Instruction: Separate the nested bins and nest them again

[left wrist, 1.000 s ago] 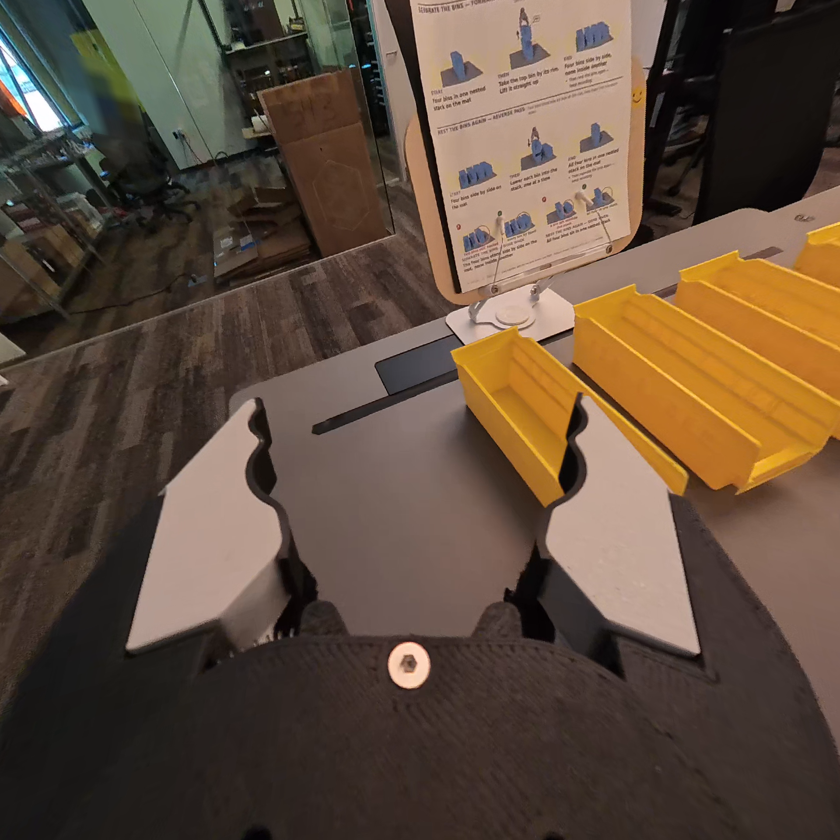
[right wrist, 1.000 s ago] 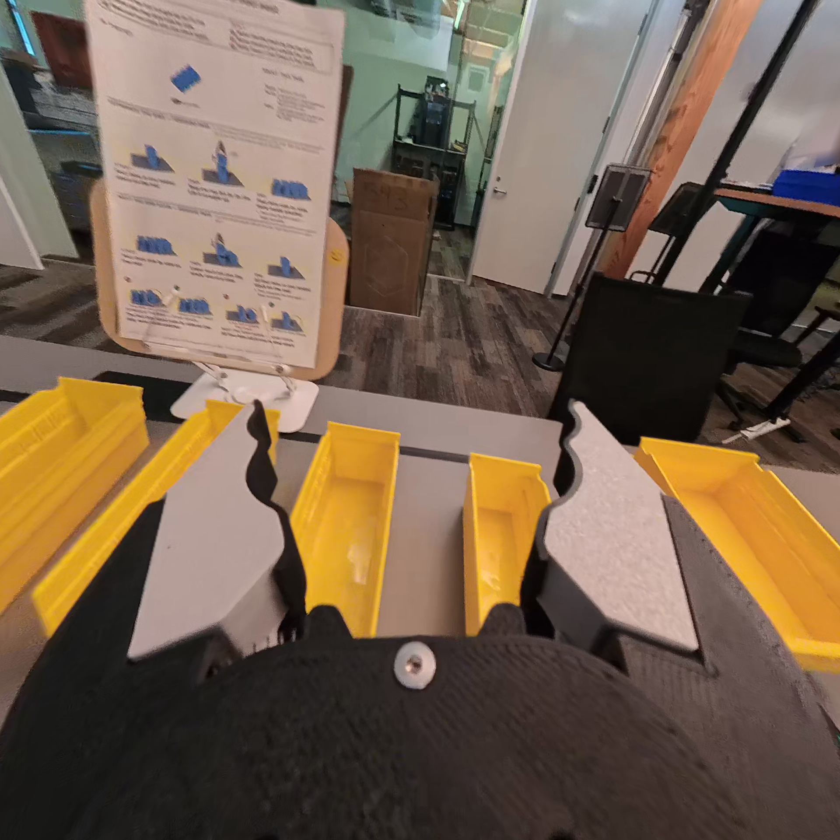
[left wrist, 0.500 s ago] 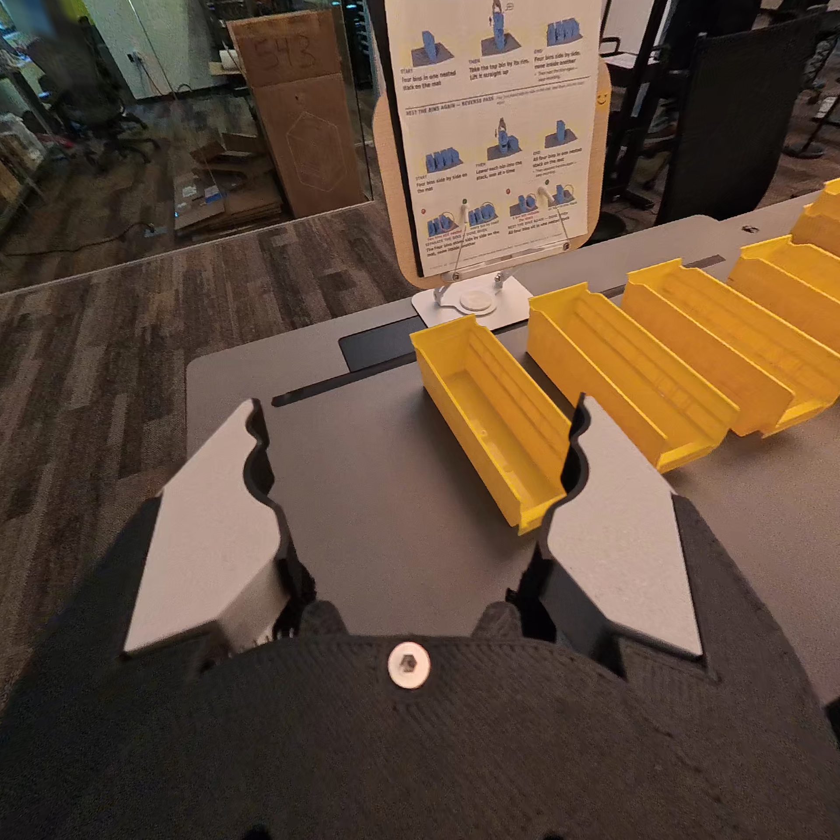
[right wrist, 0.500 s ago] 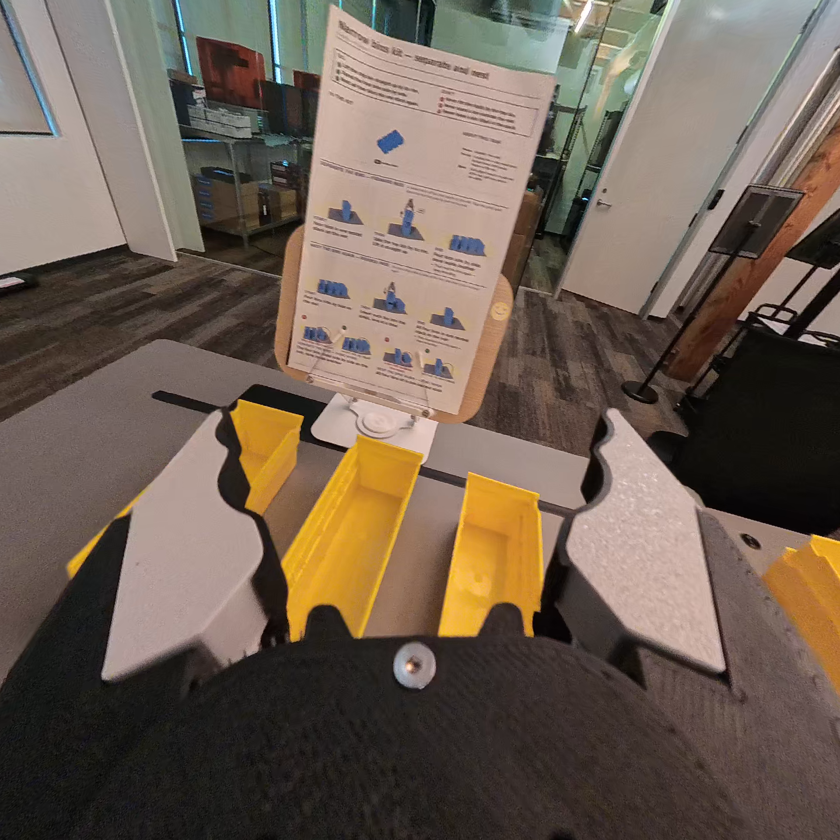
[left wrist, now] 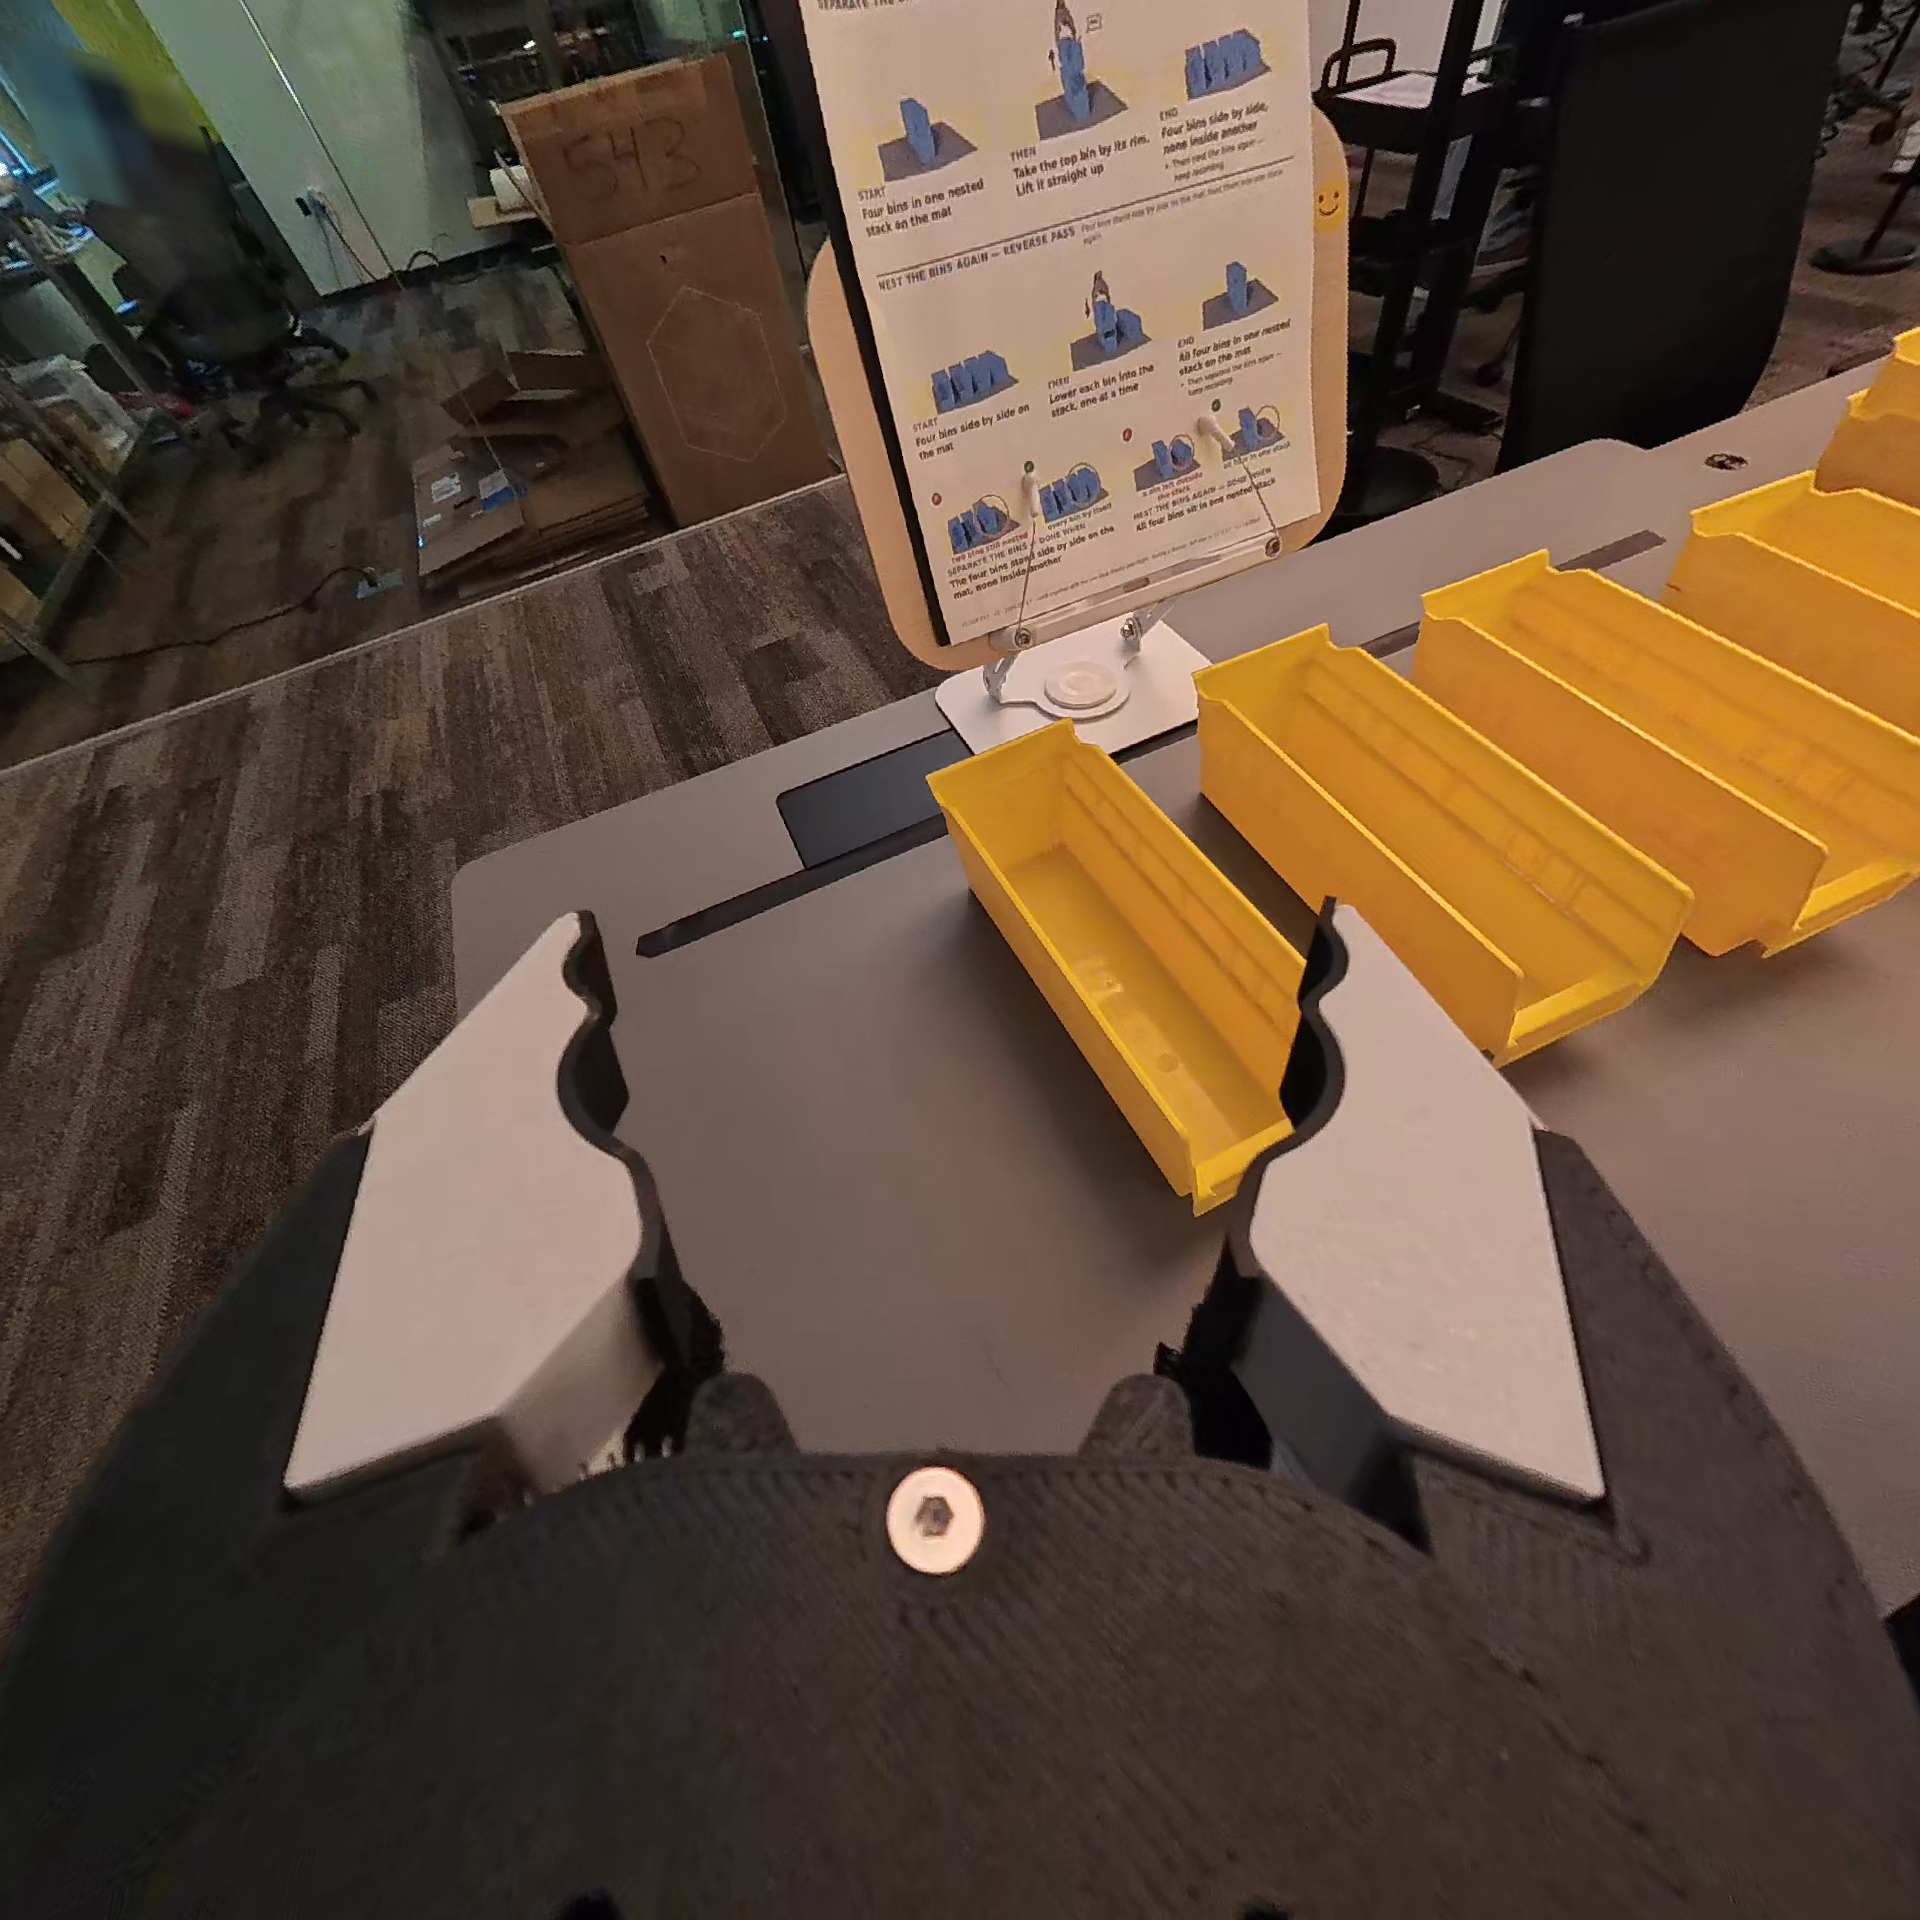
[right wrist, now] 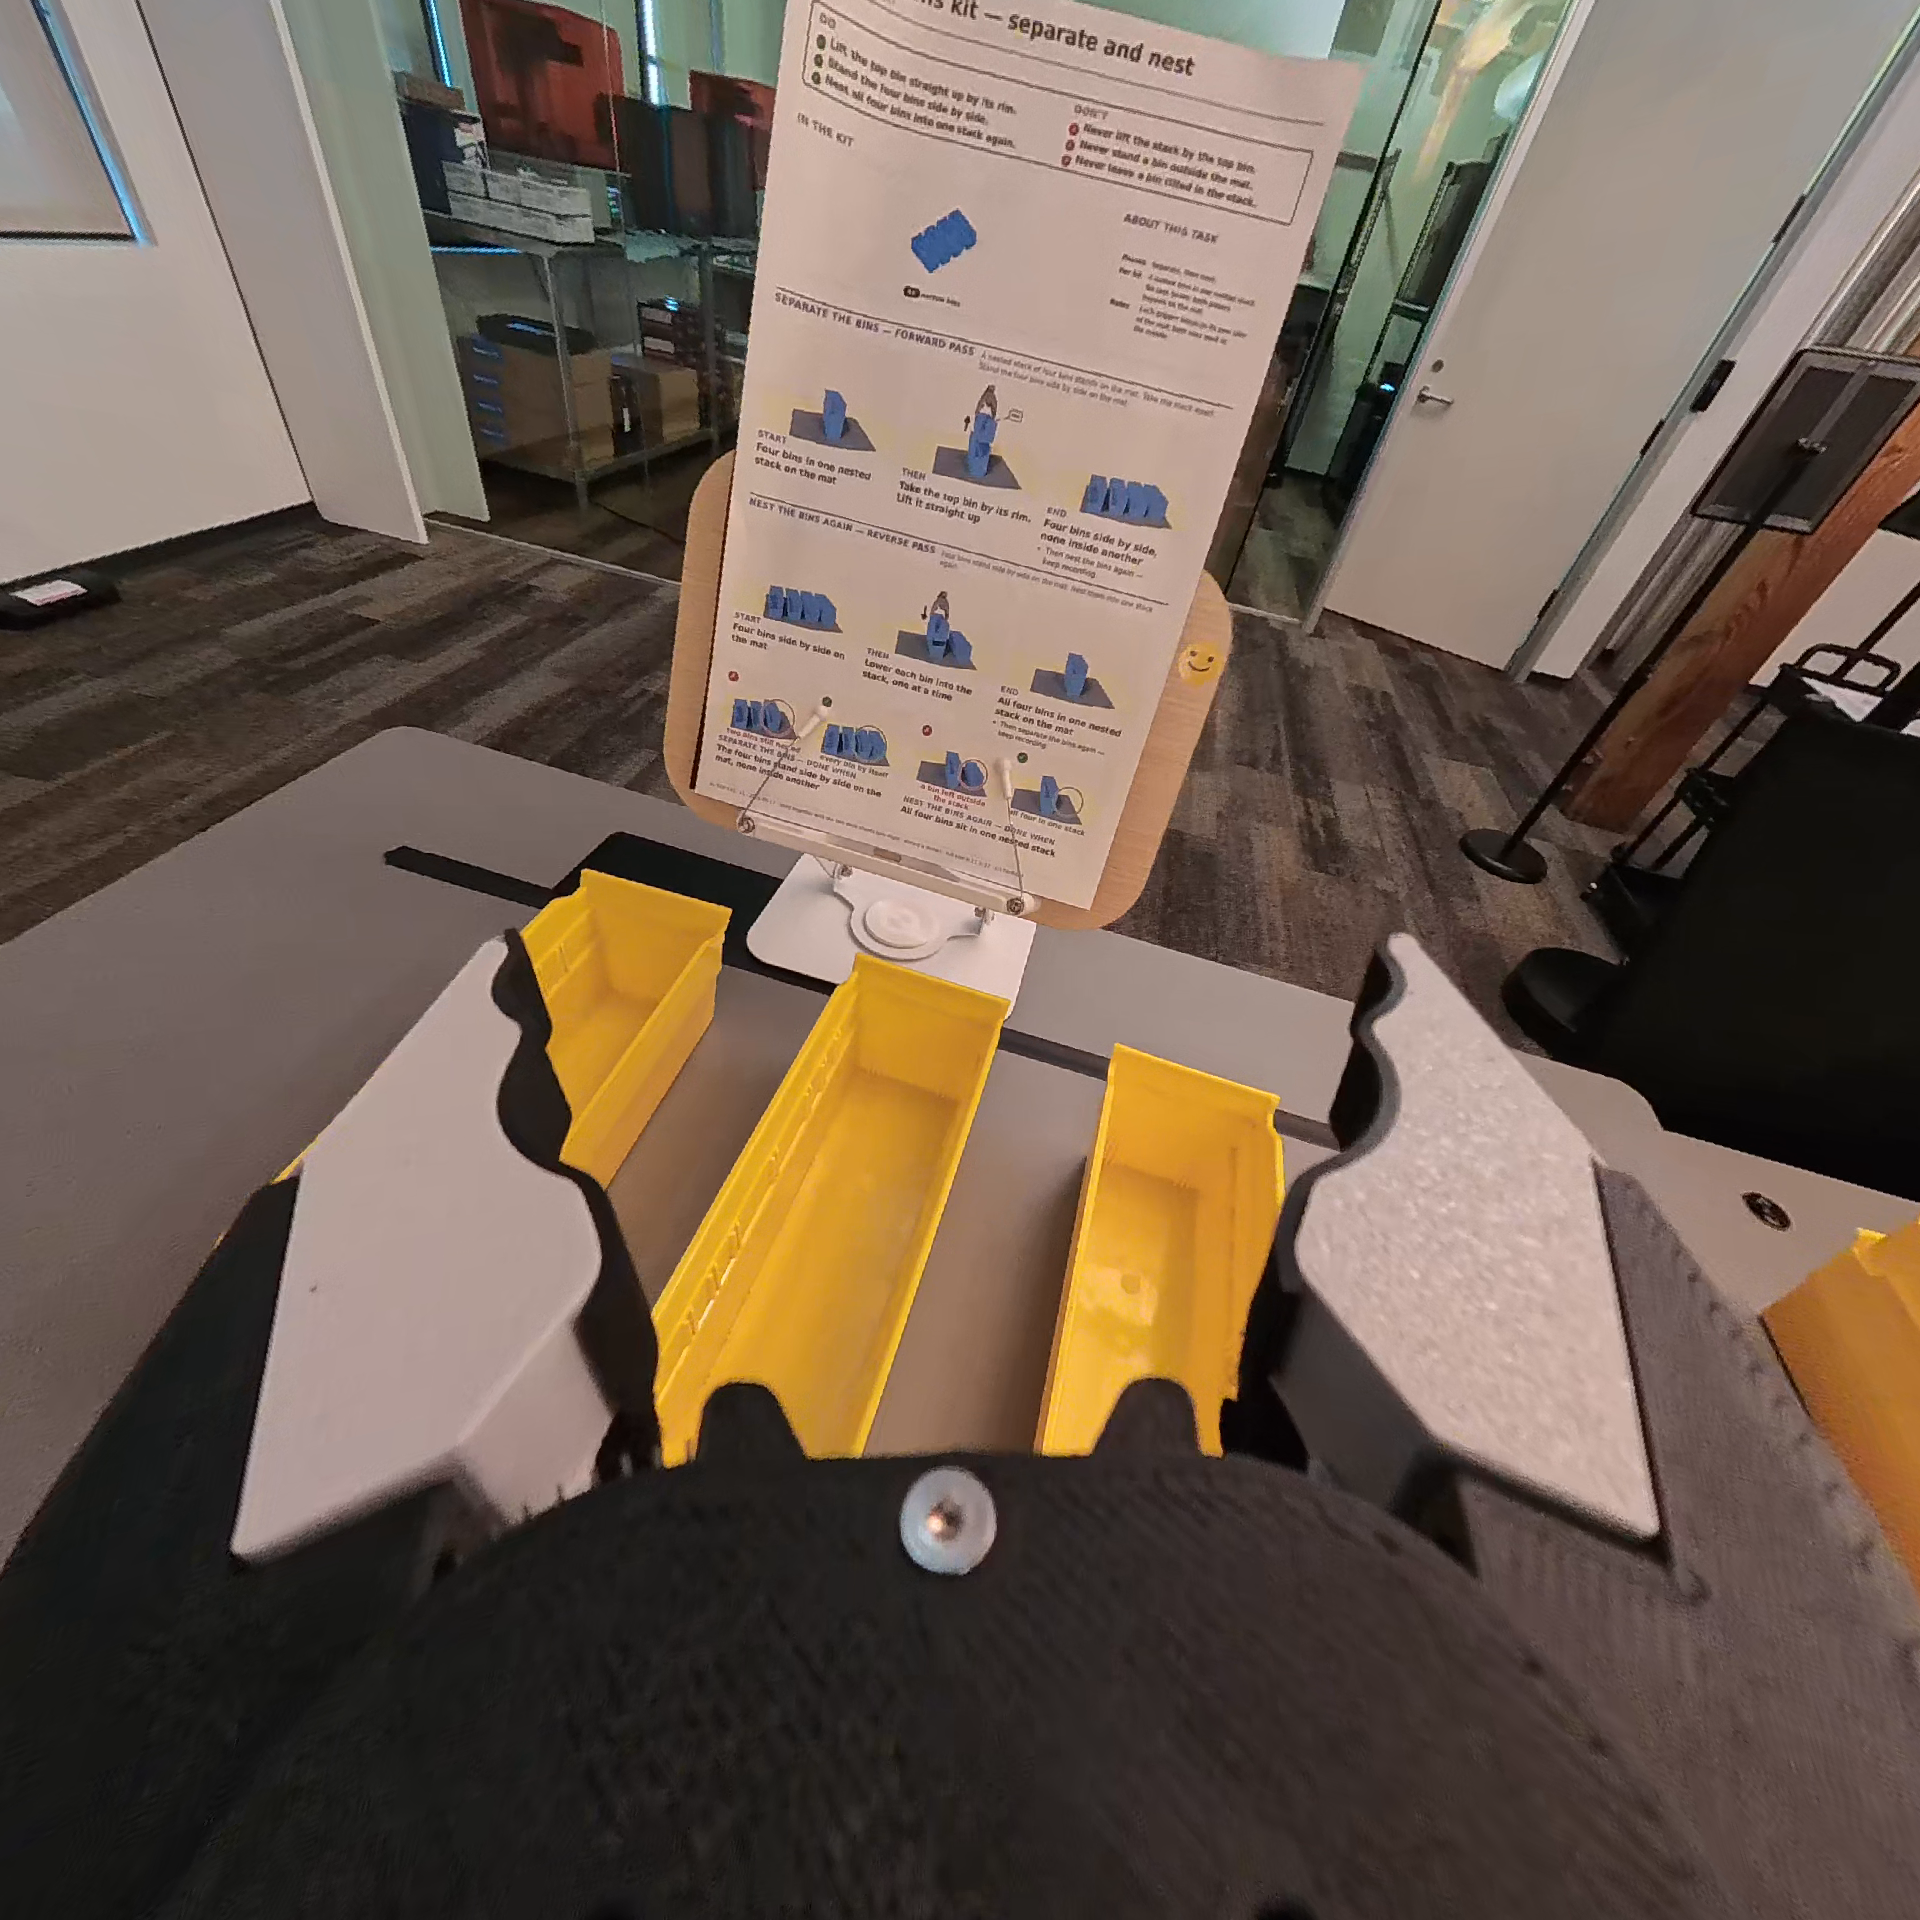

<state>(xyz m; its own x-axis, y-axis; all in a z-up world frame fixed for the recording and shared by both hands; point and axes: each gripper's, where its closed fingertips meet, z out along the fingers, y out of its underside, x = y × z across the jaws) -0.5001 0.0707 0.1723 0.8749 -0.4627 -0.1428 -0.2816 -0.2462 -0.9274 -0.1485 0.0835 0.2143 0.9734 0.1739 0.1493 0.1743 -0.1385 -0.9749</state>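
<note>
Hovering spread wide and bare, both jaws hang above separated yellow bins (right wrist: 831, 1226) on the table (left wrist: 831, 1143).

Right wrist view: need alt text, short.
The right gripper, open and holding nothing, hovers above a grey table where four yellow bins stand apart, one barely visible at the right edge; the middle bin and its right neighbour show between the fingers. Behind them stands an instruction sheet on a stand.
</note>
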